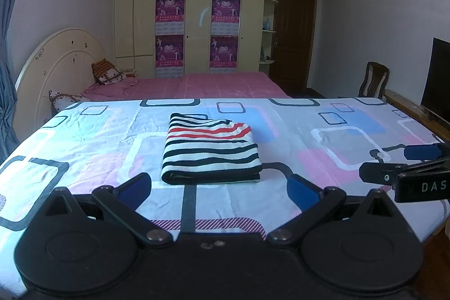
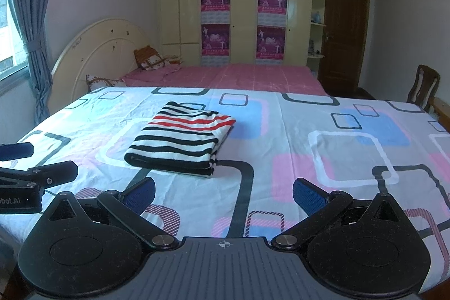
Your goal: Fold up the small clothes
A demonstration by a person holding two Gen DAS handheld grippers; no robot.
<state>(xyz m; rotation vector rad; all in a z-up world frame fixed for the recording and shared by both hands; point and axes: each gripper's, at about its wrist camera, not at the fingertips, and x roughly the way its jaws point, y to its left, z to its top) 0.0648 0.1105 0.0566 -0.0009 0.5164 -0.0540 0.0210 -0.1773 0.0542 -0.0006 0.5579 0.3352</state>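
Left wrist view: left gripper [image 1: 218, 189] spread wide, blue pads [image 1: 302, 191] apart, holding nothing, hovering low over the near part of the patterned bedsheet with blue, pink and black rounded squares [image 1: 323, 137]. Just ahead, between the two fingers' lines, the folded black, white and red striped cotton garment [image 1: 209, 151], lying flat as a neat rectangle, thick folded edge facing the camera, not touched by either claw. Bare sheet on all sides of it: wide to the left, wider to the right, a strip behind up to the far edge of the surface. At right, the right gripper [image 1: 405, 165] seen side-on, fingers parted, blue pad tip uppermost, empty.

Right wrist view: right gripper [image 2: 223, 194] likewise open and empty, above the sheet's near edge. Striped garment [image 2: 182, 138] ahead and to the left, well clear of the fingertips. Left gripper [image 2: 33, 162] at the left border, fingers apart. Open sheet stretching right to the wooden frame edge [image 2: 441, 106]. Beyond: pink bed [image 2: 239, 76], cream headboard [image 2: 98, 47], cream wardrobe with purple posters [image 2: 244, 18], brown door [image 2: 346, 33], wooden chair [image 2: 424, 83], blue curtain [image 2: 33, 18].
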